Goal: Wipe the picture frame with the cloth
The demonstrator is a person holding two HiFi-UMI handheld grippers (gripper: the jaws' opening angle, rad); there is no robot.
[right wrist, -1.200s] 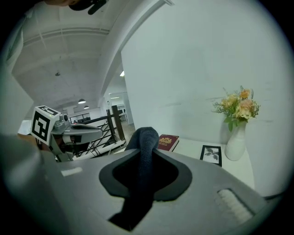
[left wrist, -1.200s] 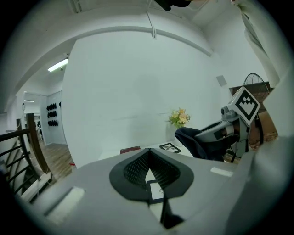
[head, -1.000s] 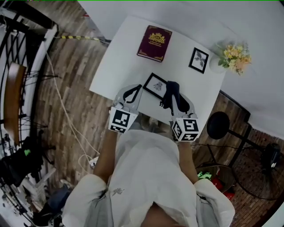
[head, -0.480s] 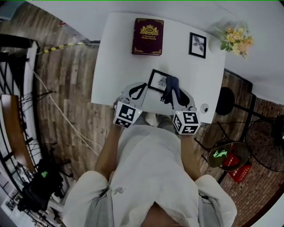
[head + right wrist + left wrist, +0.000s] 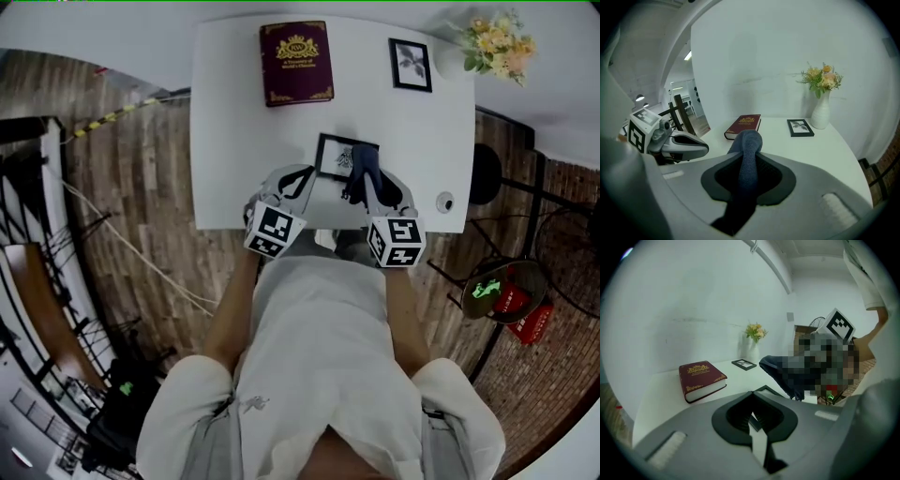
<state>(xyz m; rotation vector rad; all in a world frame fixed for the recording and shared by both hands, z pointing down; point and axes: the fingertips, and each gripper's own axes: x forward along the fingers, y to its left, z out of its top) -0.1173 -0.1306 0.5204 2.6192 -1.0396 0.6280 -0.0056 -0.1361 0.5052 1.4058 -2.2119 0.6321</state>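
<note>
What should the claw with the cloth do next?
Probably lower the right claw so its dark blue cloth presses flat on the near black picture frame. The claw is shut on the cloth, which hangs over the frame's right part; contact is unclear.

Right part of picture frame (image 5: 334,157) hidden behind cloth (image 5: 362,174).

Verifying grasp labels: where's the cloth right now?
The cloth is pinched in the right claw. In the head view it hangs over the right side of the nearer picture frame, near the table's front edge.
</note>
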